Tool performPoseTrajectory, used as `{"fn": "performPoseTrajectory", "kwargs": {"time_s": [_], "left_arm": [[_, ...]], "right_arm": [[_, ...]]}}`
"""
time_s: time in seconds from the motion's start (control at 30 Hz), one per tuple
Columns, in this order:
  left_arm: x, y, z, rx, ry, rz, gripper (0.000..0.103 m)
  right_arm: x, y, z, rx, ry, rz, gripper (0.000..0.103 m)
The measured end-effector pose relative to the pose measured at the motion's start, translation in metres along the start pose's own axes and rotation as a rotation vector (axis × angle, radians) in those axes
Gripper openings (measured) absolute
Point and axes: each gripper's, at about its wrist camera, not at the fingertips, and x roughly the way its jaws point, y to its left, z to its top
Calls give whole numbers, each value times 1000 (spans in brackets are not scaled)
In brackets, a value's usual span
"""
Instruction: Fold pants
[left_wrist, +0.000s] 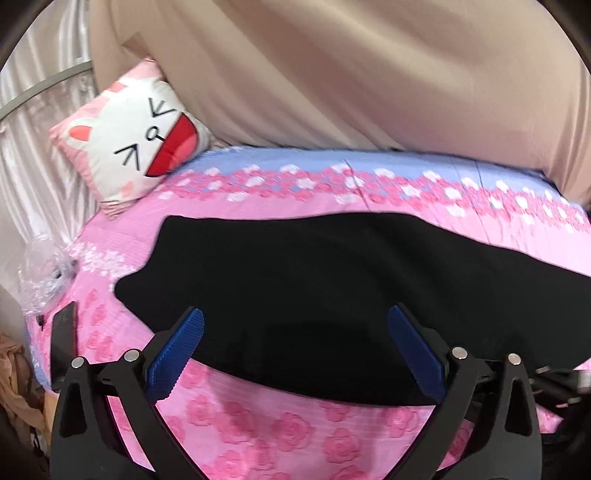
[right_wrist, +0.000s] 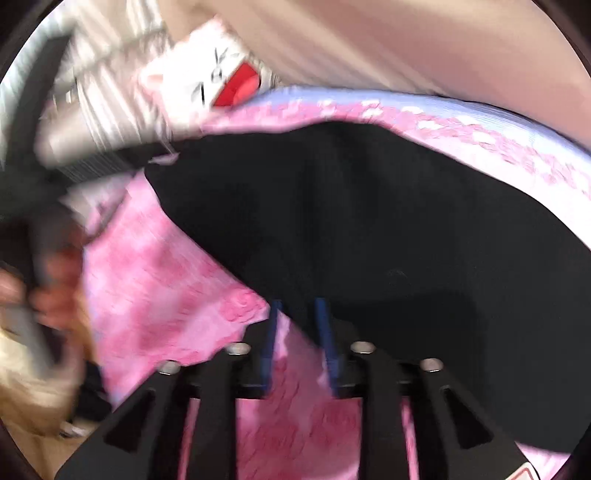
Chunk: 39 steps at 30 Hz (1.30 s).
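Black pants (left_wrist: 314, 280) lie flat on a pink floral bedsheet (left_wrist: 280, 432), stretching from the left middle to the right edge. My left gripper (left_wrist: 295, 325) is wide open with its blue pads (left_wrist: 177, 350) over the near edge of the pants, holding nothing. In the blurred right wrist view the pants (right_wrist: 369, 229) fill the middle and right. My right gripper (right_wrist: 300, 306) has its blue fingers (right_wrist: 325, 332) close together with a narrow gap, at the pants' near edge; whether cloth is pinched between them does not show.
A white and pink cat-face pillow (left_wrist: 136, 136) lies at the bed's far left corner. Beige curtain (left_wrist: 369, 74) hangs behind the bed. Crumpled clear plastic (left_wrist: 44, 273) and a dark phone (left_wrist: 64, 332) lie on the left edge. A hand (right_wrist: 55, 295) shows blurred at left.
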Motion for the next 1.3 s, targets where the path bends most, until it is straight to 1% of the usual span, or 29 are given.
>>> {"fn": "performPoseTrajectory", "kwargs": {"time_s": [0.03,0.07,0.1,0.13,0.17,0.23,0.27,0.3,0.33,0.4,0.43,0.47,0.5,0.57,0.6,0.67,0.73,0.77,0.8,0.83,0.9,0.97,1.07,1.13,1.2,1.3], "left_arm": [[1,-6,-2,9,9,-11,98],[2,-9,-4,13,13,-18,98],[3,-16,-6,20,19,-27,98],[3,-20,-8,27,24,-32,98],[4,-26,-9,40,29,-39,98],[3,-44,-12,71,27,-62,98],[1,-51,-14,83,25,-69,98],[-1,-63,-15,101,20,-80,98],[-4,-71,-17,115,14,-89,98],[-9,-92,-21,155,7,-106,98],[-11,-101,-22,173,6,-112,98],[-13,-112,-24,200,5,-115,98],[-15,-122,-26,223,4,-113,98],[-18,-135,-29,255,2,-112,98],[-20,-140,-30,266,1,-112,98],[-22,-148,-31,282,-1,-111,98],[-23,-152,-31,285,1,-104,98],[-22,-154,-31,281,1,-102,98],[-21,-155,-31,281,6,-102,98],[-20,-157,-31,280,9,-101,98],[-18,-160,-32,282,21,-106,98],[-18,-161,-33,287,23,-105,98],[-16,-161,-35,296,24,-104,98],[-15,-159,-35,295,26,-102,98],[-12,-156,-34,288,29,-96,98],[-4,-148,-31,263,41,-90,98]], "right_arm": [[-29,-13,-6,42,-80,13,38],[-51,-27,-12,74,-138,-6,42],[-76,-45,-20,111,-194,-58,45],[-106,-71,-31,175,-248,-158,47],[-131,-97,-42,243,-276,-257,50],[-179,-155,-68,402,-319,-449,51],[-205,-189,-86,511,-341,-539,52],[-226,-217,-101,605,-356,-607,52],[-254,-250,-123,714,-386,-694,52],[-278,-289,-147,821,-393,-763,52],[-284,-301,-153,844,-397,-758,53],[-286,-312,-157,869,-401,-732,52],[-286,-325,-162,905,-397,-684,52],[-281,-339,-167,947,-385,-628,52],[-277,-342,-169,967,-373,-617,53],[-271,-346,-170,959,-364,-622,54],[-268,-345,-169,942,-375,-624,54],[-268,-346,-169,942,-383,-617,52],[-269,-346,-171,947,-391,-611,40],[-269,-349,-173,953,-394,-604,19],[-267,-357,-179,978,-405,-523,19],[-270,-356,-180,975,-415,-508,19],[-271,-352,-178,964,-418,-513,18],[-276,-345,-176,962,-457,-491,18],[-283,-333,-166,939,-489,-468,18],[-288,-314,-142,887,-512,-408,18]]}}
